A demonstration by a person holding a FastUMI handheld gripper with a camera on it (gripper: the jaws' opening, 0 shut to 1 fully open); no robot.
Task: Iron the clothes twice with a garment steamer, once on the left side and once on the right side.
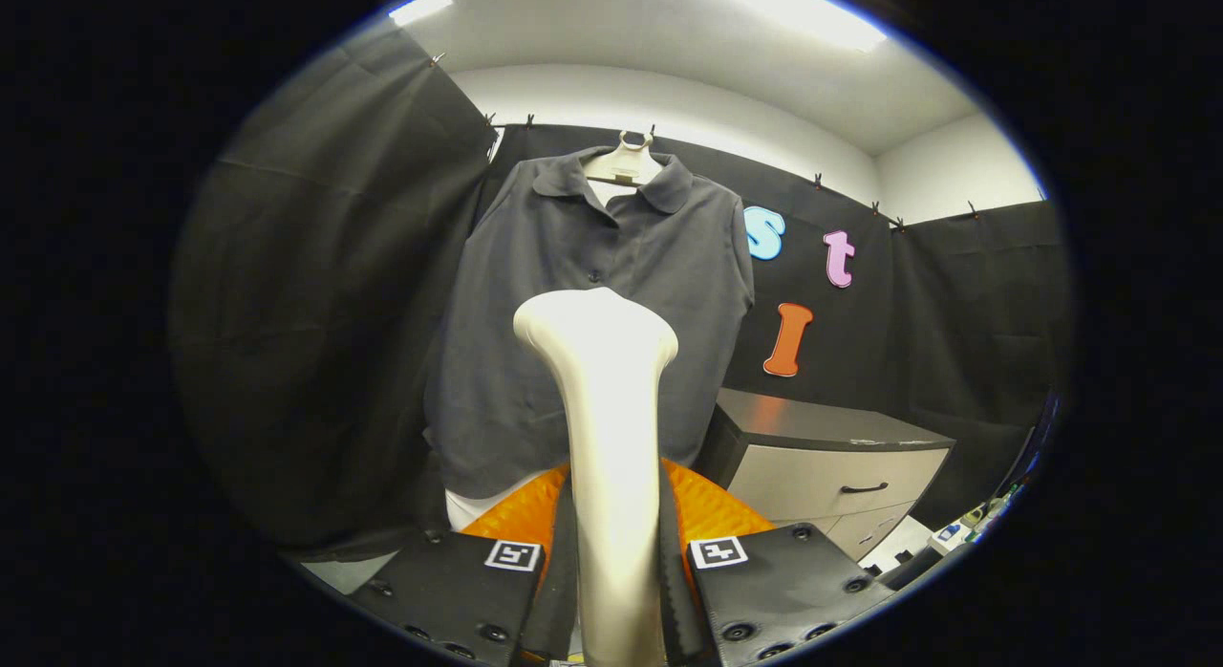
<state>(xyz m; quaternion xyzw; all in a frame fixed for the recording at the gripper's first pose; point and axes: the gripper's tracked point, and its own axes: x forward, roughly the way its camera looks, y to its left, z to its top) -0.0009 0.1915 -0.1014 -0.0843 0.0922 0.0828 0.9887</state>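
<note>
One dark shirt (583,342) hangs from a hanger (623,162) on the booth wall beyond our fingers, a grey drawer cabinet (831,457) beside it, while our gripper (611,562) clamps the upright garment steamer (607,409) handle between both fingers.

Tongs (611,562) clamp steamer (604,409) upright, before hanging shirt (592,313).

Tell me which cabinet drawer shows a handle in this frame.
The upper drawer of the grey cabinet beside the hanging shirt has the dark handle; the lower drawer shows none. The fingers are clamped on the steamer.
</note>
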